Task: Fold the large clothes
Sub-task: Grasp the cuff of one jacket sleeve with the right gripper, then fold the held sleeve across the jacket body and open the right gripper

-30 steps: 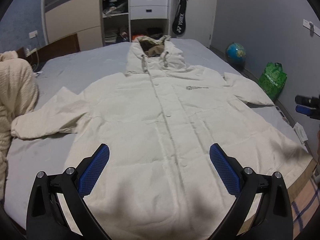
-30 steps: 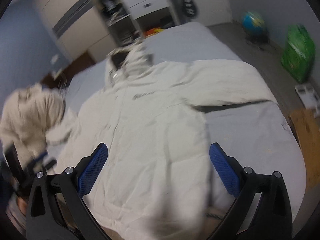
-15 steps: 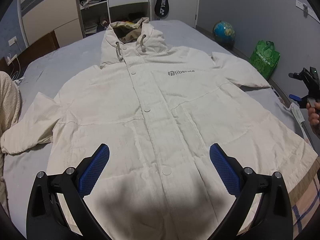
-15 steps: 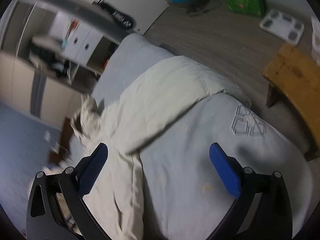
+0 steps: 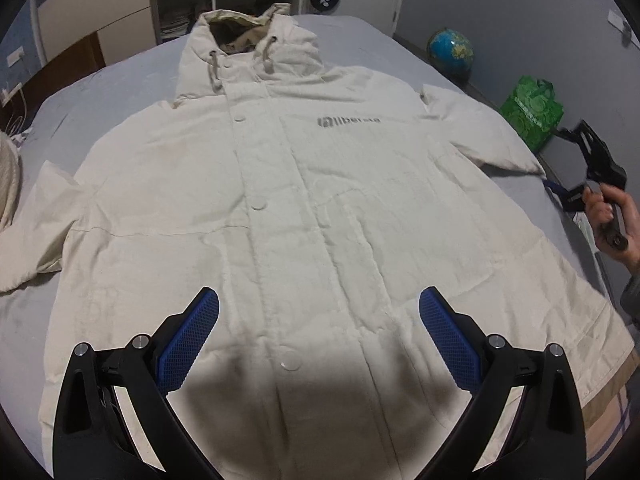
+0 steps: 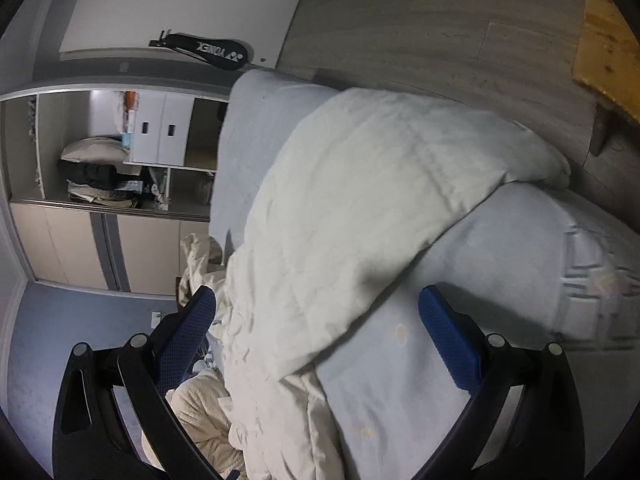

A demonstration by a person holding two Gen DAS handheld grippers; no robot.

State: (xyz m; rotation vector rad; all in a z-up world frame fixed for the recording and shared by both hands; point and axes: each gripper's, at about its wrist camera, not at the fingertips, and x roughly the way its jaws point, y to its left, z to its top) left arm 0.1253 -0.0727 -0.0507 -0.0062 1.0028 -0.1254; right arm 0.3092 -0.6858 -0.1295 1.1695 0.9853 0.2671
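A cream hooded coat (image 5: 304, 208) lies face up and spread flat on a bed (image 5: 120, 80) covered by a smooth grey-blue sheet. Its cloth is matte and softly padded, with faint quilted creases. A row of round snap buttons runs down the closed front placket, two drawcords hang at the neck, and a grey printed logo sits on the chest. The hood (image 5: 248, 36) points toward the far wardrobe, and both sleeves are stretched outward.

The left tongs (image 5: 319, 320) hover over the lower front of the coat, spread wide and holding nothing; their pads (image 5: 188, 340) are blue with a fine mesh grain, set on black angular arms.

In the left wrist view, the right tongs (image 5: 576, 168) appear at the bed's right edge, held by a hand (image 5: 612, 220) just beside the right sleeve's cuff (image 5: 516, 156). In their own view the right tongs (image 6: 318, 320) are also wide apart and empty, with the puffy sleeve (image 6: 360, 208) lying between and beyond them, its cuff end draped at the mattress edge above a wood-grain floor (image 6: 440, 32).

A knitted cream garment (image 5: 8, 176) sits at the bed's left edge. A globe (image 5: 450, 48) and a green bag (image 5: 532, 112) stand by the grey wall.
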